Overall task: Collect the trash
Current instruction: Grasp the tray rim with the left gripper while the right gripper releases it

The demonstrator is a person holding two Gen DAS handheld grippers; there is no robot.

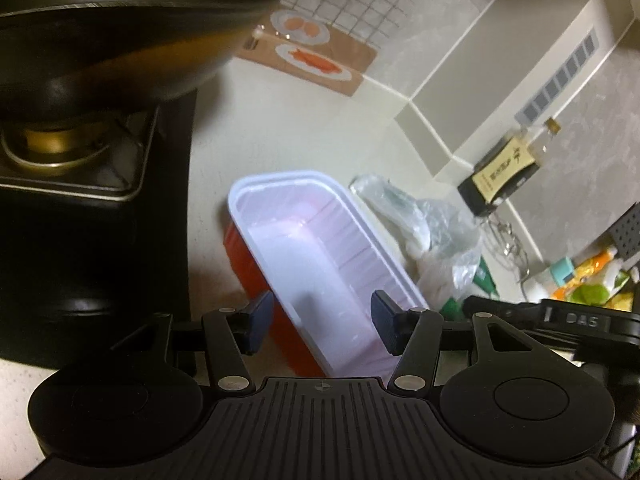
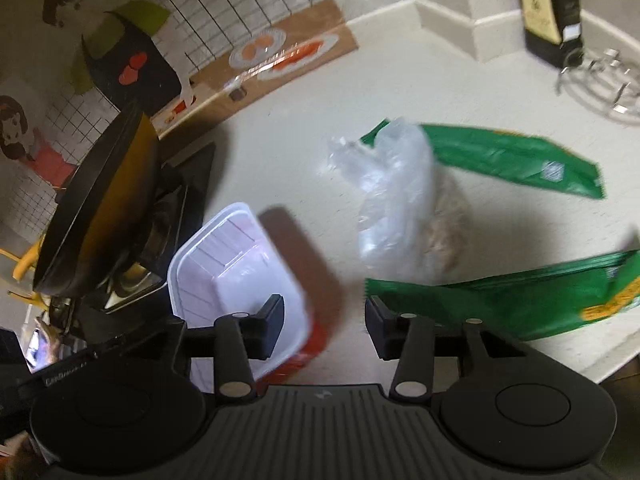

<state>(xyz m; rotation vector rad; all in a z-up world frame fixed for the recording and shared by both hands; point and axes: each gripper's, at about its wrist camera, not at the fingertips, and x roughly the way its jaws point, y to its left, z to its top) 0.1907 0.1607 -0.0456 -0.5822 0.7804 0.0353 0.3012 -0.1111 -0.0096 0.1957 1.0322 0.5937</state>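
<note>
Left wrist view shows the left gripper [image 1: 322,322], fingers apart and empty, hovering over the near end of the white-lined red tray [image 1: 316,256], whose long axis runs away along the bench [image 1: 304,136]; the right gripper [image 2: 325,328], likewise apart, sits just right of it.

You can read one marking with fair confidence: raised letters "DAS" on the black bar of the other gripper [image 1: 576,320] at the right edge of your left wrist view. In your right wrist view, small pale lettering sits on the black bar [image 2: 60,380] at lower left, too blurred to spell out. The dark bottle [image 1: 506,168] carries a gold label with characters you cannot make out, and the print and small square emblem on the green wrapper [image 2: 516,160] are smeared beyond reading.
</note>
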